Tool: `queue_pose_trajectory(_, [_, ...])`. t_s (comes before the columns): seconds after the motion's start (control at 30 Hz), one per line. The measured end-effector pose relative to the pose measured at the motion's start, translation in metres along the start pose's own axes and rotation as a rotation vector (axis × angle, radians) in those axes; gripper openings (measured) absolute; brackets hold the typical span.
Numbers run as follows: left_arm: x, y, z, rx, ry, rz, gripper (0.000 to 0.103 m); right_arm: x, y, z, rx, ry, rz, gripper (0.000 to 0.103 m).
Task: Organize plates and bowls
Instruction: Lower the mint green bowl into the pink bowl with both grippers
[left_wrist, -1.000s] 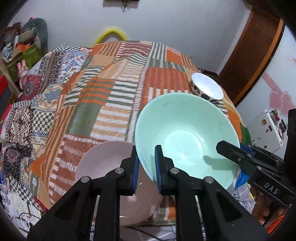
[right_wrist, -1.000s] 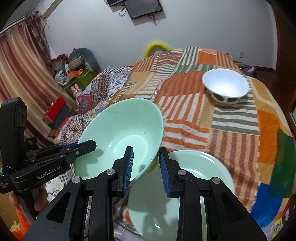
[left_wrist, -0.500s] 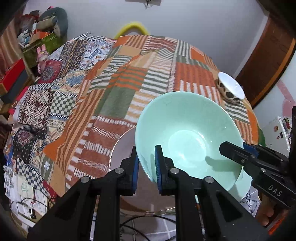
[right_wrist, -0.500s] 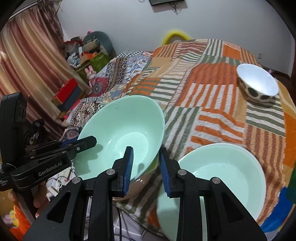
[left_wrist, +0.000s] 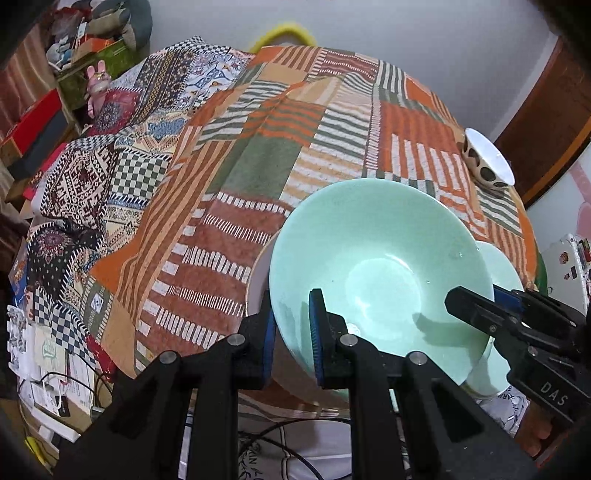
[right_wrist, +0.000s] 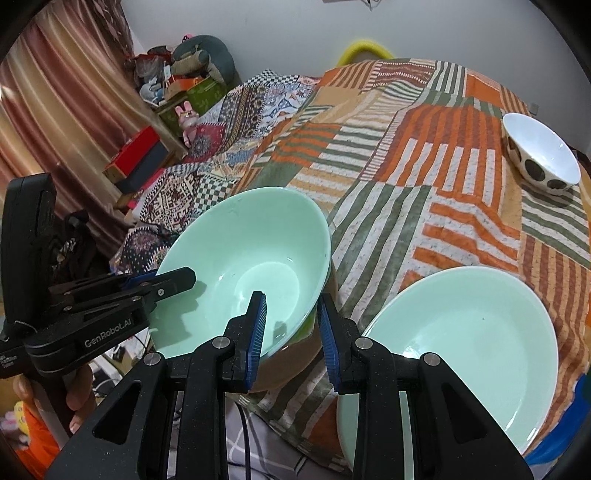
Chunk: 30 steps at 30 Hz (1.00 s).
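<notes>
A bed (left_wrist: 258, 122) covered by a patchwork blanket (right_wrist: 424, 173) of orange, green and cream stripes is seen filling both views; the dishes are carried on it. At its far left edge, clutter of boxes and soft toys (right_wrist: 177, 92) is piled against a curtain (right_wrist: 55, 110). A mint-green bowl (left_wrist: 376, 273) is held above the near edge of the bed, its rim pinched from two sides: the left tongs (left_wrist: 291, 328) are clamped on the rim nearest the left camera, and the right tongs (right_wrist: 291, 328) are clamped on the opposite rim. Under the bowl a pale pink plate (left_wrist: 258, 273) is partly hidden, only its left edge showing in the left view. Just beside the bowl, on the right, a second mint-green dish (right_wrist: 472, 339) is seen lying on the blanket at the near edge. Well apart, at the far right of the bed, a small white bowl with dark spots (right_wrist: 539, 155) is set upright. Cables (left_wrist: 295, 443) are seen below the bed edge.
</notes>
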<state>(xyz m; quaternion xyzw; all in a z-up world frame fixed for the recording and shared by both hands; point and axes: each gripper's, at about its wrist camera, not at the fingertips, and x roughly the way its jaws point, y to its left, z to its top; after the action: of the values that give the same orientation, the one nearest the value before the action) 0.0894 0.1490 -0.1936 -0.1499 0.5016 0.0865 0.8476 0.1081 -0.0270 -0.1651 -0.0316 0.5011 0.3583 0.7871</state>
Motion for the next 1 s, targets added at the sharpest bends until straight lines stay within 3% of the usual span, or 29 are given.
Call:
queue_pose_trajectory(0.43, [0.024, 0.013, -0.006, -0.034, 0.071, -0.008, 0.015, 0.019, 0.002, -0.005, -0.002, 0.057, -0.005, 0.026])
queue_pose_trajectory(0.77, [0.027, 0.013, -0.005, -0.041, 0.065, -0.005, 0.015, 0.020, 0.001, -0.007, -0.007, 0.055, 0.004, 0.029])
queue_pose_trajectory(1.0, [0.028, 0.011, -0.006, -0.031, 0.090, -0.007, 0.023, 0.020, 0.006, -0.005, -0.050, 0.062, -0.020, 0.029])
